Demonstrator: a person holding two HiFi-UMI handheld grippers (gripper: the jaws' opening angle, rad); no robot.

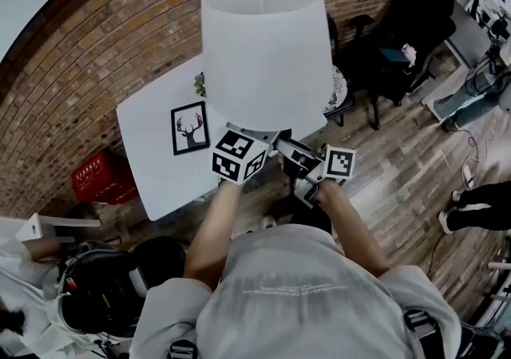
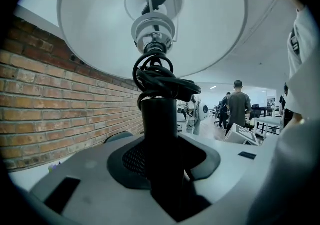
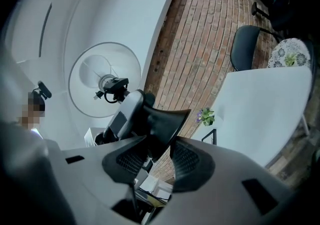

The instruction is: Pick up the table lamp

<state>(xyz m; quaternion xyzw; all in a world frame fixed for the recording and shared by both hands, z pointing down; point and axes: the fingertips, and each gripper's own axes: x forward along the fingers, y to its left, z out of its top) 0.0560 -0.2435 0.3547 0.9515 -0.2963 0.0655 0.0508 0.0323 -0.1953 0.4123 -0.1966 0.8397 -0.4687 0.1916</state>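
Observation:
The table lamp hangs in the air above the white table (image 1: 152, 154), held by both grippers. Its white shade (image 1: 263, 46) fills the upper middle of the head view. My left gripper (image 1: 267, 140) is shut on the black stem (image 2: 159, 134), just below a coil of black cord (image 2: 162, 81) wound round it; the shade (image 2: 100, 24) opens overhead. My right gripper (image 1: 294, 156) is close beside the left one, and its jaws (image 3: 157, 156) are shut on the lamp's black flared base (image 3: 162, 121). The shade's underside (image 3: 87, 74) shows beyond.
A framed deer picture (image 1: 190, 128) and a small plant (image 1: 200, 84) stand on the table against the brick wall. A red crate (image 1: 100, 176) sits on the floor at left. Black chairs (image 1: 407, 30) and a round patterned table (image 1: 339, 90) are at right, someone's legs (image 1: 479, 206) further right.

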